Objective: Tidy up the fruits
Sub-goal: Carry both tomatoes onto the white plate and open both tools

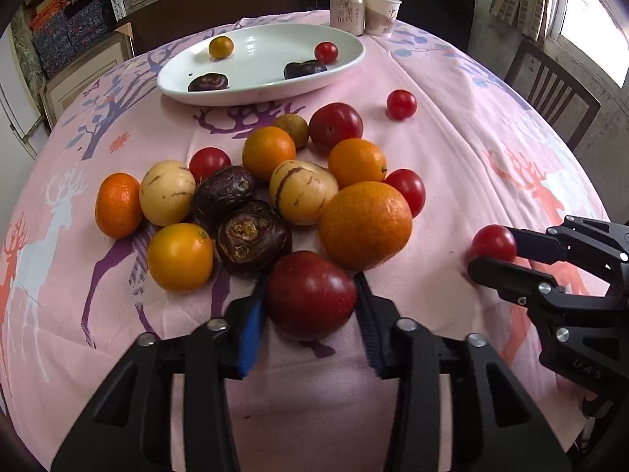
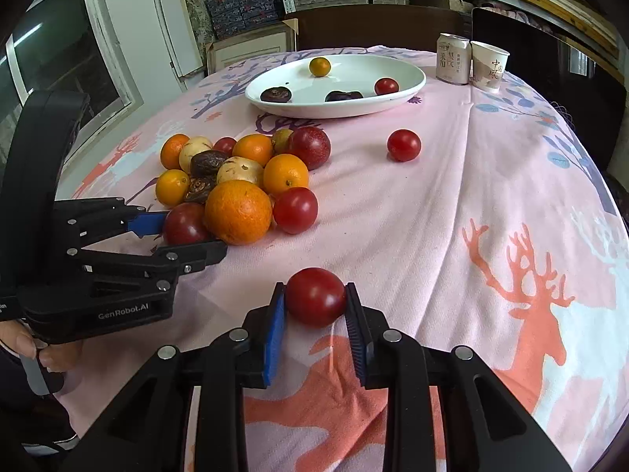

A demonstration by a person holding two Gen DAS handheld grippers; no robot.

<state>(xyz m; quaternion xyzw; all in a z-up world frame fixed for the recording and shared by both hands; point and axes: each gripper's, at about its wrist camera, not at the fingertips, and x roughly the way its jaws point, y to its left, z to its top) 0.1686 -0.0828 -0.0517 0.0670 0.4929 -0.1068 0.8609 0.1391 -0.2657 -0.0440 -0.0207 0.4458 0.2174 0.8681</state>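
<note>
A pile of oranges, red plums, cherry tomatoes, pale striped melons and dark passion fruits lies on the pink tablecloth. My left gripper (image 1: 310, 295) is shut on a dark red plum (image 1: 310, 295) at the pile's near edge, next to a big orange (image 1: 365, 224); it also shows in the right wrist view (image 2: 184, 230). My right gripper (image 2: 315, 297) is shut on a red cherry tomato (image 2: 315, 297), apart from the pile on the cloth; it also shows in the left wrist view (image 1: 491, 251). A white oval plate (image 1: 259, 90) at the back holds a small orange fruit, a tomato and two dark fruits.
A drink can (image 1: 346, 11) and a paper cup (image 1: 382, 13) stand behind the plate. A lone cherry tomato (image 2: 403, 144) lies on the cloth between pile and plate. Dark chairs stand around the table's far side. A hand (image 2: 59, 354) holds the left gripper.
</note>
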